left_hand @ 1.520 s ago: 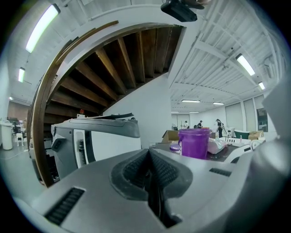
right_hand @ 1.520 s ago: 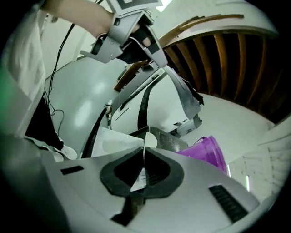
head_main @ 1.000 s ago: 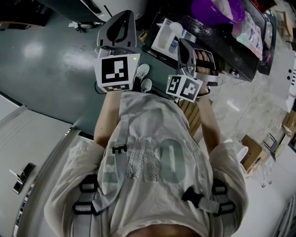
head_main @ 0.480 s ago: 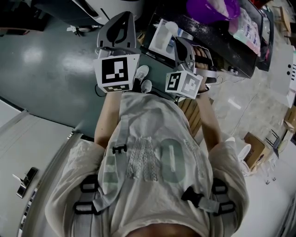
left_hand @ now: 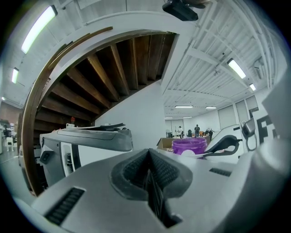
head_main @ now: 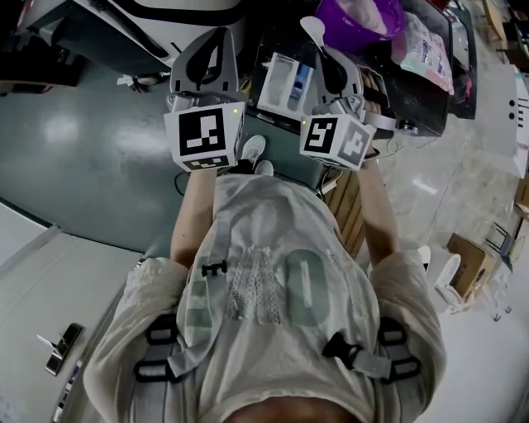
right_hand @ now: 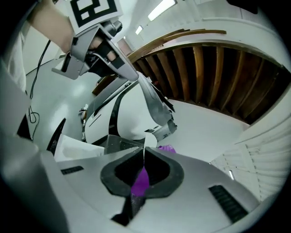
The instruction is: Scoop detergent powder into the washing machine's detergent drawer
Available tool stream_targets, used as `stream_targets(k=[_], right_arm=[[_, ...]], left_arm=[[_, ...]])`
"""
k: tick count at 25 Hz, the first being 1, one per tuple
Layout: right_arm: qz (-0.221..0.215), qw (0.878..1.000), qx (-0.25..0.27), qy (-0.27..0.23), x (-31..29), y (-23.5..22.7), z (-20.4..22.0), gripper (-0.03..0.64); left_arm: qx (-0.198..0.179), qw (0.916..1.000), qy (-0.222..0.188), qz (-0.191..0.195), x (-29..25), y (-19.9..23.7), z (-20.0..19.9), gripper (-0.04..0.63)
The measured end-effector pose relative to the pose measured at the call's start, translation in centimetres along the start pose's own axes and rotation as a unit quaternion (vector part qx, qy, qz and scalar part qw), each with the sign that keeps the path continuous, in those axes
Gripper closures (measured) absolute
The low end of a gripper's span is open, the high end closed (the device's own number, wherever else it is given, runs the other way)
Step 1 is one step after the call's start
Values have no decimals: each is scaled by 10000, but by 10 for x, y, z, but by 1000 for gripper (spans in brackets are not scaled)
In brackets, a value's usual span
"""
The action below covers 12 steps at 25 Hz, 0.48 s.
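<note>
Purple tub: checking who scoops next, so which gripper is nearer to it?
Right. The right gripper, shut on a white scoop, is close beside the purple tub; the left gripper is farther, across the drawer.

Dark tabletop point(head_main: 417, 95) in front of me: purple tub point(head_main: 359, 16) on it, pale printed packets point(head_main: 423, 45) lying just beside the tub.

Left tool point(head_main: 216, 40) and right tool point(head_main: 324, 53) were held forward, side by side, on bare forearms ahead of the torso. Left jaws were observed pressed together, nothing between. Right jaws were observed clamped on a scoop point(head_main: 312, 28) handle.
</note>
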State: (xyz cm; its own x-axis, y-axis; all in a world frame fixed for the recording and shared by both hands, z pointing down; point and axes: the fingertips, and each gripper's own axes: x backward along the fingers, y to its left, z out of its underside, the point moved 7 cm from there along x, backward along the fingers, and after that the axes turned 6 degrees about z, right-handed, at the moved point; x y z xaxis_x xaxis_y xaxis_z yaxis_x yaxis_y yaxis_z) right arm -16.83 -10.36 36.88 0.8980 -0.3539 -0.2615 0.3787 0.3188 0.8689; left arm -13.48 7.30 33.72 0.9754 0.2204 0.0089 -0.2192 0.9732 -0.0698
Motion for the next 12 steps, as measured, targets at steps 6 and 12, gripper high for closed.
stream_targets(k=[6, 12], right_arm=[[502, 9925, -1099, -174, 12, -39, -4, 606], [936, 9683, -2298, -300, 25, -79, -1, 606]], left_arm=[[-100, 9994, -183, 265, -16, -6, -17, 575], [-152, 9975, -316, 617, -32, -16, -35, 575]])
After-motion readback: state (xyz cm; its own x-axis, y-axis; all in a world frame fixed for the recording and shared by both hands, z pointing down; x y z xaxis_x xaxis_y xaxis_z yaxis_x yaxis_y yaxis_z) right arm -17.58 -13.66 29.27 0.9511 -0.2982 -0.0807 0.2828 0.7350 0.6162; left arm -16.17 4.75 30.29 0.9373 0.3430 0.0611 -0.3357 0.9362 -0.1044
